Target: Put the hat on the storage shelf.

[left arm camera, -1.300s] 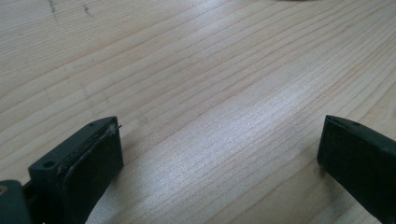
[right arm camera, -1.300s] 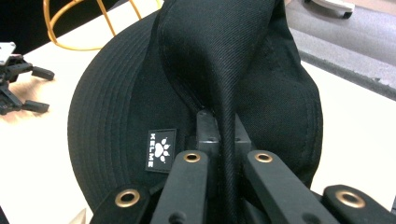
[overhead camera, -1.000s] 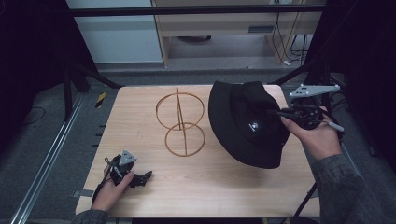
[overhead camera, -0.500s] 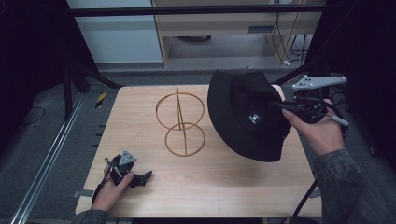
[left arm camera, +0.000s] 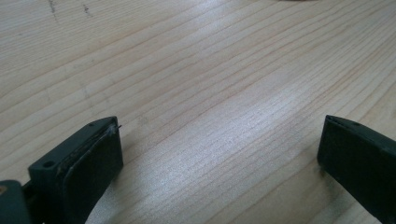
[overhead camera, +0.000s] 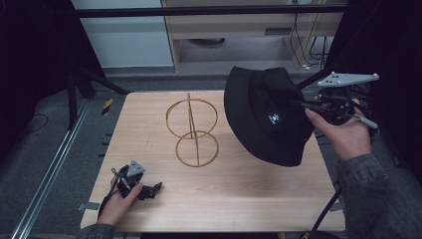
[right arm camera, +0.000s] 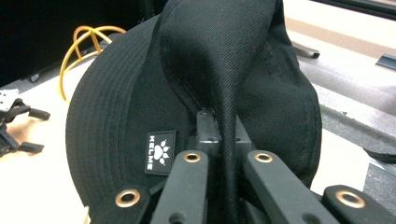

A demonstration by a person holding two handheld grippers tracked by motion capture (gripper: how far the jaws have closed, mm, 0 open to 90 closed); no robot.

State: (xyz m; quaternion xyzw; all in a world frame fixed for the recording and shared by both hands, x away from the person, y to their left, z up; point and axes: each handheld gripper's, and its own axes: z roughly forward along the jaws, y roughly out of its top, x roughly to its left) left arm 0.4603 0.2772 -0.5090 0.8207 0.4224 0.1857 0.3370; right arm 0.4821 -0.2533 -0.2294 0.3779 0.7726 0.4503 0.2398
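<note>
The black bucket hat (overhead camera: 266, 117) has risen off the table and tipped up since a second ago.

Nearest, the left gripper (overhead camera: 149, 190) rests on the wooden table (overhead camera: 239, 199), jaws spread and empty. Beyond, the right gripper (overhead camera: 298, 105) pinches a crown fold, holding the hat airborne just beside the wire hat stand (overhead camera: 191, 130); nothing stands between.

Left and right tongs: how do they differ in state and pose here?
The left tongs are open with nothing between the jaws, while the right tongs are shut on a fold of the black hat. The left tongs sit low at the wooden table near its front left corner; the right tongs are raised over its right side. Each is held in one hand.
</note>
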